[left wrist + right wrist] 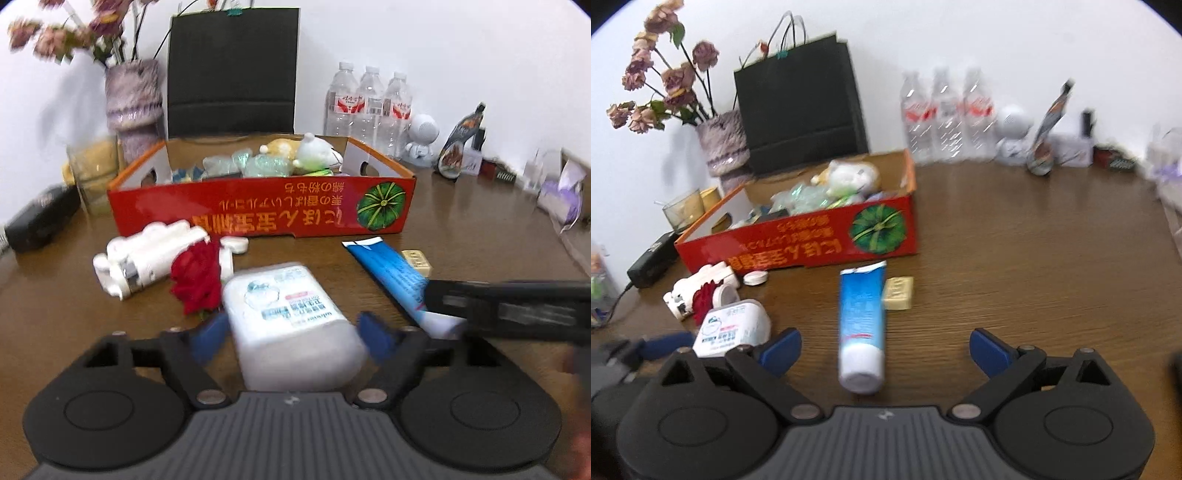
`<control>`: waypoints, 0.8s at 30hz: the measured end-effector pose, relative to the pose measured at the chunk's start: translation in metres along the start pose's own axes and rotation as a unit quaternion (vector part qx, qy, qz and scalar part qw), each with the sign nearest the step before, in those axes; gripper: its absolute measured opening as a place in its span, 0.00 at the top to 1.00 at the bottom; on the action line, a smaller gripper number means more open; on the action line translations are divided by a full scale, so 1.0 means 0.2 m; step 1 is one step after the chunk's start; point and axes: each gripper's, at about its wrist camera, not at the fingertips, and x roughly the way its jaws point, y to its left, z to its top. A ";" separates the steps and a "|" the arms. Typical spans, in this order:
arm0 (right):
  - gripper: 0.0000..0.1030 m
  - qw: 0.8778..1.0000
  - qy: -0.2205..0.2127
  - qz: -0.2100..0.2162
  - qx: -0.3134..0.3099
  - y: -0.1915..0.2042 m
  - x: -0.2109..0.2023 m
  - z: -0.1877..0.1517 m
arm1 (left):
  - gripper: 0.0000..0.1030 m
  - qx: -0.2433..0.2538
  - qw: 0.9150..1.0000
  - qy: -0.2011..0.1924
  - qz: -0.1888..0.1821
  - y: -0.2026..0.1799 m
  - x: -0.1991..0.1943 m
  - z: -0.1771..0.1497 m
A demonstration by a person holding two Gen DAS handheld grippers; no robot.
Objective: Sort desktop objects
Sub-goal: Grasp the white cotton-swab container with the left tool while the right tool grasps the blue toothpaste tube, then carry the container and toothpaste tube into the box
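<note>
Left wrist view: the left gripper (293, 334) has its blue fingers flanking a white wipes pack (291, 317) on the wooden table (461, 221), whether touching it is unclear; behind lies a red rose (195, 280), then the red cardboard box (258, 206). Right wrist view: the right gripper (884, 350) stands wide open around a blue tube (862, 325), apart from it; a soap bar (899, 293) lies just beside.
</note>
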 end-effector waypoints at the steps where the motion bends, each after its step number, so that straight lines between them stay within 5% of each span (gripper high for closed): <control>1: 0.22 1.000 0.012 0.005 0.003 0.01 0.05 0.01 | 0.31 -0.001 1.000 -0.003 0.000 0.02 -0.02 -0.02; 4: 0.33 0.999 0.031 0.011 -0.002 0.08 0.14 0.01 | 0.32 -0.006 1.000 -0.010 -0.001 0.08 -0.06 -0.05; 8: 0.70 0.998 0.024 -0.018 -0.048 0.17 0.14 -0.02 | 0.33 -0.003 1.000 -0.019 -0.003 0.15 -0.14 -0.11; 19: 0.69 0.992 0.016 0.002 -0.125 0.31 -0.26 -0.38 | 0.32 0.014 1.000 -0.008 -0.011 0.22 -0.28 -0.22; 24: 0.46 0.992 0.000 -0.012 -0.127 0.34 -0.22 -0.37 | 0.35 0.023 1.000 -0.002 -0.022 0.23 -0.31 -0.26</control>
